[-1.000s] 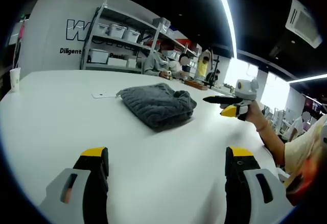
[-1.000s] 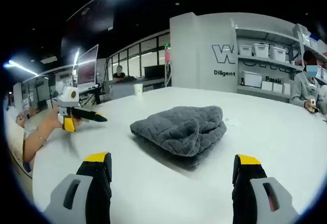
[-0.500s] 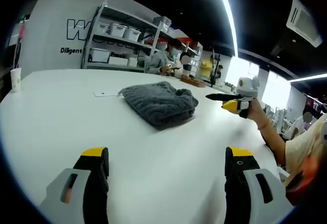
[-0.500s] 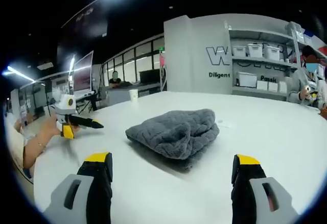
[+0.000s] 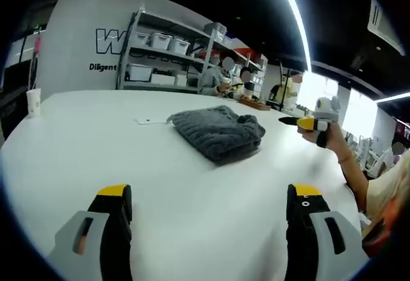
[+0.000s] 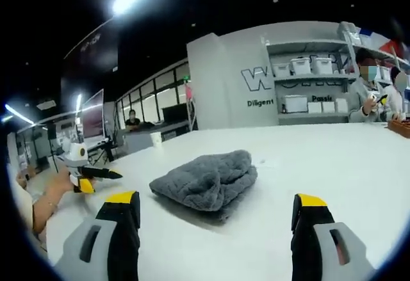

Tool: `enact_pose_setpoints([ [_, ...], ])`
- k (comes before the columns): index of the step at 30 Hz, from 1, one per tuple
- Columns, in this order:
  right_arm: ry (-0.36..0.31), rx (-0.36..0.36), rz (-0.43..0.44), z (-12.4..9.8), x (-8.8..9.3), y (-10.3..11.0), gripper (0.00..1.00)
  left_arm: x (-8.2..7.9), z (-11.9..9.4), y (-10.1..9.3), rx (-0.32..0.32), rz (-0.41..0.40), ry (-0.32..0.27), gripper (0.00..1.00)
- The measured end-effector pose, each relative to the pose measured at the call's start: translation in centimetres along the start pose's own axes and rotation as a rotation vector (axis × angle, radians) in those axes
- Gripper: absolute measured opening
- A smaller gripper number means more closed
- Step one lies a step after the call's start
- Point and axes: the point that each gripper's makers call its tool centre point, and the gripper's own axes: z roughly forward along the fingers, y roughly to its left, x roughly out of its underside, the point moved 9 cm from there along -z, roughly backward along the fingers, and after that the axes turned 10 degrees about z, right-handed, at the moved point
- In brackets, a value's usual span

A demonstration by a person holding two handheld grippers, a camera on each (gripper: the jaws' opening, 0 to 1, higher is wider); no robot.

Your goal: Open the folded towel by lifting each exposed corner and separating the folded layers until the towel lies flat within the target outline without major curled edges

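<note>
Towel (image 5: 218, 132) sits folded in a grey heap on the white tabletop (image 5: 96, 140), well ahead of both my grippers and touched by neither. From the left gripper (image 5: 208, 230) it lies ahead and a little right of centre, its long axis running from near-right to far-left. From the right gripper (image 6: 214, 233) it lies ahead and slightly left of centre (image 6: 205, 180), looking nearer, so I judge the right hand the better placed to reach first. Both sets of fingers are spread wide and hold nothing; each gripper is held low over the tabletop, pointing roughly level at the towel. In the left gripper view I see my right gripper at the far right, raised off the tabletop in my hand (image 5: 327, 135), its fingers aimed toward the towel. I see no target outline, only a small white slip (image 5: 148, 120) beside the towel's far end.
</note>
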Motion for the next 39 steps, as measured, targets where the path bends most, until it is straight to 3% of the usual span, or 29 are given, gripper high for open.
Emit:
enact_pose_setpoints([
  [17,0.061,0.021,-0.010,0.6,0.9,-0.6,0.99,-1.6,-1.2,-0.5,0.014,0.025,-0.074,0.99],
  [28,0.100,0.010,-0.023,1.0,1.7,-0.2,0.98,-1.5,-1.2,-0.6,0.019,0.026,-0.063,0.99],
  [31,0.158,0.035,-0.109,1.1,2.2,-0.1,0.99,-1.5,-1.2,-0.7,0.015,0.030,-0.053,0.99],
  [39,0.151,0.026,-0.125,1.0,2.1,0.8,0.99,-1.9,-1.4,-0.8,0.019,0.052,-0.056,0.99],
])
